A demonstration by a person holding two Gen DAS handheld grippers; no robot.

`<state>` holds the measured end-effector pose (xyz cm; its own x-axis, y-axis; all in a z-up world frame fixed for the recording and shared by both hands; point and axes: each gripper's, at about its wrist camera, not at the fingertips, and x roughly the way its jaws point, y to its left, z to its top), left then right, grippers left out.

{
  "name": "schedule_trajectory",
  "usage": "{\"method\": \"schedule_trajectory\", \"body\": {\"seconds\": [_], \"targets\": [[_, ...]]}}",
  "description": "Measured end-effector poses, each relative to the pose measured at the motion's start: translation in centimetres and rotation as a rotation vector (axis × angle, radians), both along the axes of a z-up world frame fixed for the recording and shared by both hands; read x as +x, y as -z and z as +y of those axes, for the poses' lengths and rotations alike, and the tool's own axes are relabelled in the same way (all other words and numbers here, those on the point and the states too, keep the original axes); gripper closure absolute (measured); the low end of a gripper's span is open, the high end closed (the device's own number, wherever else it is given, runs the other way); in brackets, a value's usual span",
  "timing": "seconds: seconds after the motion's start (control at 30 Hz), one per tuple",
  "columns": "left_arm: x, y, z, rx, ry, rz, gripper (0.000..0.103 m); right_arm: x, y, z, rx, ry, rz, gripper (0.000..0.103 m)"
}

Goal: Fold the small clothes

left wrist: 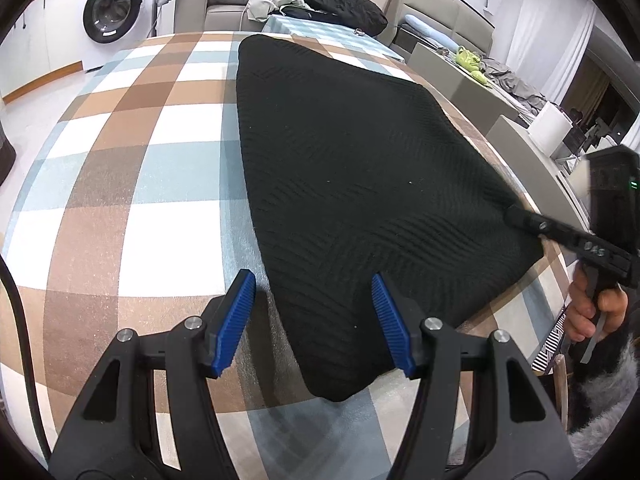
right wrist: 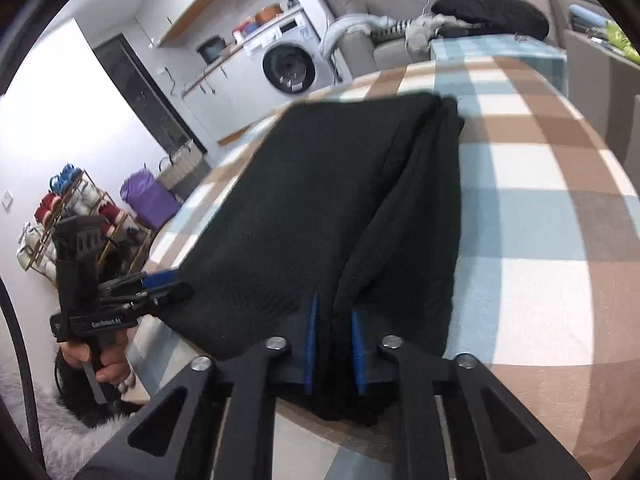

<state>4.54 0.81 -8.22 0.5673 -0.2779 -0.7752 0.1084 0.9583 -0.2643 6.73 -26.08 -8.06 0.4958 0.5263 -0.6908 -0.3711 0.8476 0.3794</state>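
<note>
Right gripper [right wrist: 334, 350] clamped on the near right edge of the black knit garment [left wrist: 352, 168], blue pads narrow with a bunched ridge of cloth between them. Left gripper [left wrist: 314, 320] half open, blue ribbed pads spread over the garment's near left edge, nothing pinched; whether the pads touch the cloth I cannot tell. Garment is ribbed knit, dark, folded flat, roughly rectangular, a lengthwise fold along its right side, lying on the table [left wrist: 132, 184] under a brown, blue and white checked cloth. Bare checked cloth left and right of the garment. Near corner reaches the table's near edge. Washing machine [left wrist: 110, 10] far left
</note>
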Motion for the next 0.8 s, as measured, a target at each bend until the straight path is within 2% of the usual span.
{"method": "schedule_trajectory", "body": {"seconds": [0.03, 0.07, 0.13, 0.2, 0.27, 0.33, 0.5, 0.57, 0.6, 0.67, 0.8], "targets": [[0.0, 0.0, 0.0, 0.002, 0.003, -0.001, 0.045, -0.6, -0.6, 0.0, -0.014, 0.005, -0.044, 0.093], [-0.1, 0.0, 0.0, 0.006, 0.003, -0.003, 0.045, -0.8, -0.7, 0.1, -0.036, 0.006, -0.048, 0.093], [0.0, 0.0, 0.0, 0.003, 0.007, 0.001, 0.045, -0.4, 0.4, 0.1, -0.106, 0.019, 0.008, 0.092], [0.0, 0.1, 0.1, 0.004, 0.007, 0.008, 0.045, -0.3, 0.6, 0.2, -0.12, 0.021, 0.034, 0.089], [-0.1, 0.0, 0.2, 0.0, 0.007, 0.011, 0.045, -0.5, -0.3, 0.4, -0.162, 0.017, 0.012, 0.075], [-0.1, 0.1, 0.4, -0.005, 0.007, 0.01, 0.045, -0.6, -0.9, 0.0, -0.15, 0.027, 0.016, 0.054], [0.0, 0.2, 0.5, -0.02, -0.006, 0.001, 0.046, 0.1, 0.3, -0.9, -0.128, 0.075, 0.084, 0.054], [0.1, 0.2, 0.3, -0.024, 0.006, -0.003, 0.063, 0.2, 0.6, -0.7, -0.118, 0.089, 0.092, 0.054], [0.2, 0.2, 0.2, -0.026, 0.009, -0.005, 0.065, 0.2, 0.6, -0.5, -0.12, 0.091, 0.091, 0.056], [0.4, 0.3, -0.1, -0.011, 0.012, -0.012, 0.077, 0.4, 0.9, -0.2, -0.106, 0.094, 0.102, 0.067], [1.0, 0.3, -0.2, -0.007, 0.012, -0.011, 0.079, 0.6, 1.1, 0.1, -0.094, 0.095, 0.108, 0.073]]}}
